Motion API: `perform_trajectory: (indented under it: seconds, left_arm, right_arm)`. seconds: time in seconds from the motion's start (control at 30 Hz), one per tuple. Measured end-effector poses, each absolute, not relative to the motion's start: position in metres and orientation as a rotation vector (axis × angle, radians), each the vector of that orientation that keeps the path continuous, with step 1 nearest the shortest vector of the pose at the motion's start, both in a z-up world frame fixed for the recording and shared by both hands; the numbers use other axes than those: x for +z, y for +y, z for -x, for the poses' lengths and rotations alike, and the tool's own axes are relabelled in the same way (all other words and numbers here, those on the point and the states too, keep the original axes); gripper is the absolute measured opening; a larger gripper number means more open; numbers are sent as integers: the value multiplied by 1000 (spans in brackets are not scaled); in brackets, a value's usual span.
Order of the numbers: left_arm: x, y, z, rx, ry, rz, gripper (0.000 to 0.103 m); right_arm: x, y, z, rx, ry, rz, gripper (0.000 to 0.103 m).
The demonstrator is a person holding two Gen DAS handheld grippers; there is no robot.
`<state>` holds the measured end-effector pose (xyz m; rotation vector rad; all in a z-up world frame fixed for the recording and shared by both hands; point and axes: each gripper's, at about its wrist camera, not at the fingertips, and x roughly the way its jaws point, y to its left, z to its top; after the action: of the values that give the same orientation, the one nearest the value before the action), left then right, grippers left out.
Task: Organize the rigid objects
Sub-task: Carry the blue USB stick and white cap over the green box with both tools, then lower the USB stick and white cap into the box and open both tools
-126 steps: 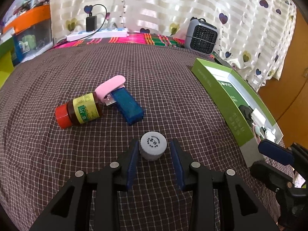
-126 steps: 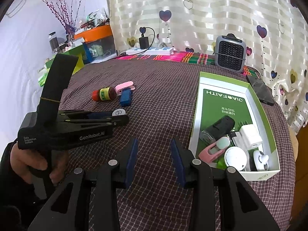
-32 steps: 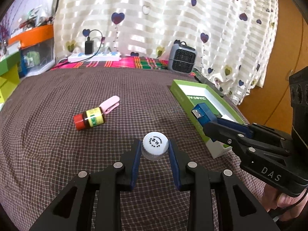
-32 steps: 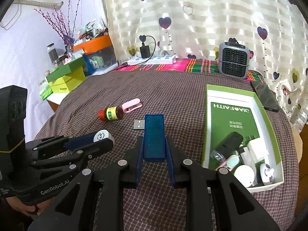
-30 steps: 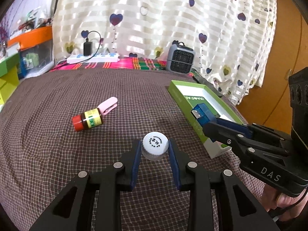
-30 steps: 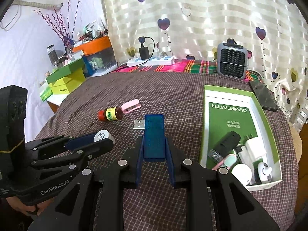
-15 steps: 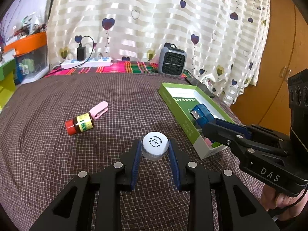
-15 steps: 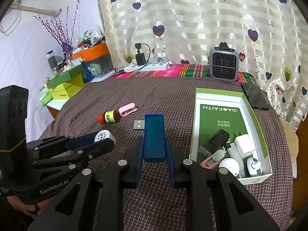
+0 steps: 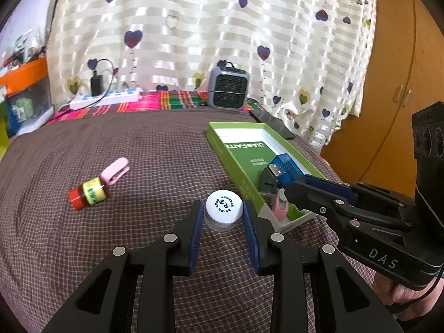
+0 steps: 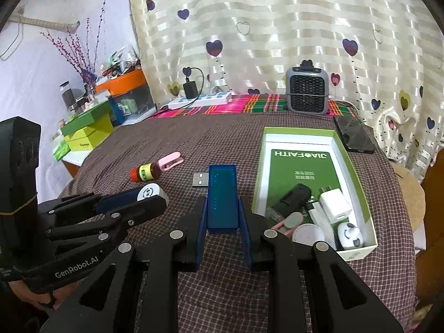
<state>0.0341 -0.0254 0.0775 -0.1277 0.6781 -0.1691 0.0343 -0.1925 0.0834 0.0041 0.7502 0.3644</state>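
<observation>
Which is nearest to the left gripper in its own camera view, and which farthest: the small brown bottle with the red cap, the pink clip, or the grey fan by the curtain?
From the left gripper, which holds a white cap:
1. Brown bottle, lying on the cloth to the left.
2. Pink clip, just beyond the bottle, touching it.
3. Grey fan, far back by the curtain.

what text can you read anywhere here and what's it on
"DAS": side of the right gripper.
"GenRobot.AI": side of the left gripper.
"JIAOFAITH", upside down: green box insert.
White bottle cap, brown bottle label, lime box: print too small to read.
</observation>
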Motion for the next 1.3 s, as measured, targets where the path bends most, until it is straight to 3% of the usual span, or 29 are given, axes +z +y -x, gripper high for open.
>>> perform_trajectory:
  seconds: [1.3]
  left_arm:
    - [53, -91, -124, -318, 738, 103, 28]
  right_arm:
    - [43, -276, -84, 199, 854, -102, 23]
